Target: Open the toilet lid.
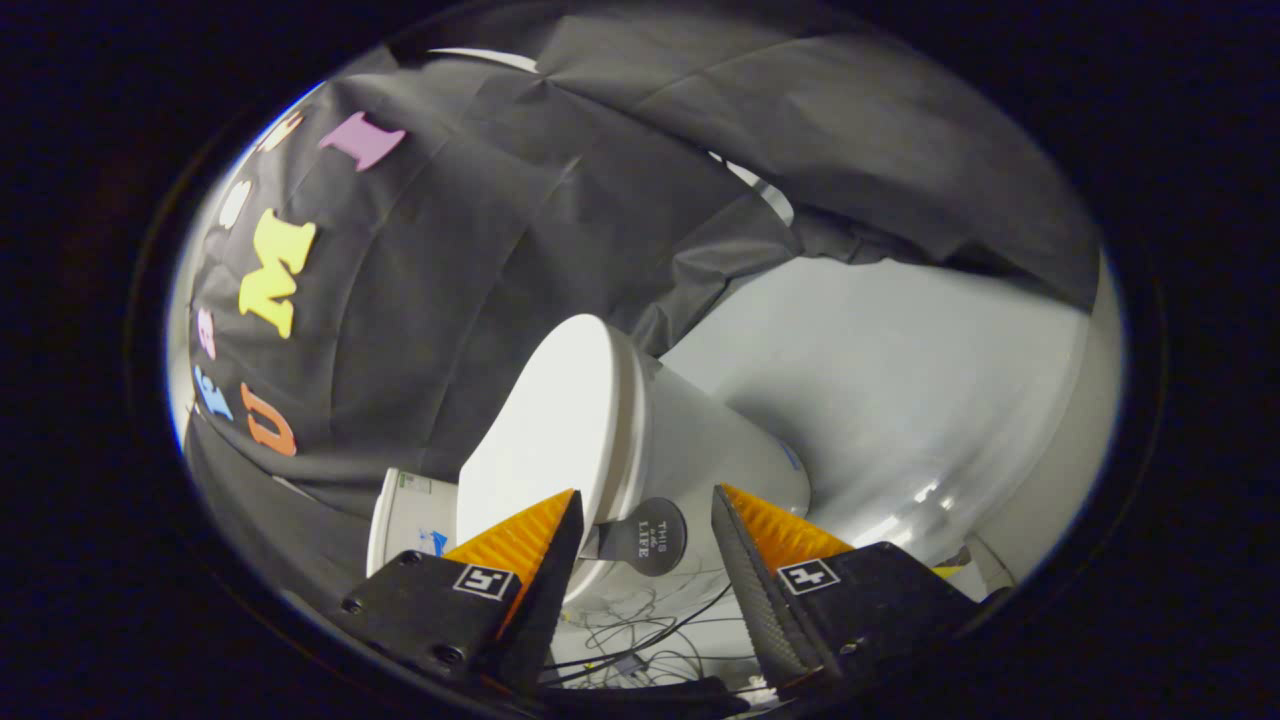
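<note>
Toilet lid (550, 430) closed, just ahead of gripper (645, 525), fingers parted.

The gripper (645, 545) has two wedge-shaped fingers (520, 545) with ribbed inner faces, each set on a black block with screws and a small square black-and-white marker — jaws set apart.

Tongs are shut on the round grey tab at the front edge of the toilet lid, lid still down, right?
Not quite. In the gripper view the tongs are open, with the round grey tab in the gap between the fingers and neither finger pressing on it. The rest holds: the tab sits at the front edge of the toilet lid, and the lid is still down on the toilet.
</note>
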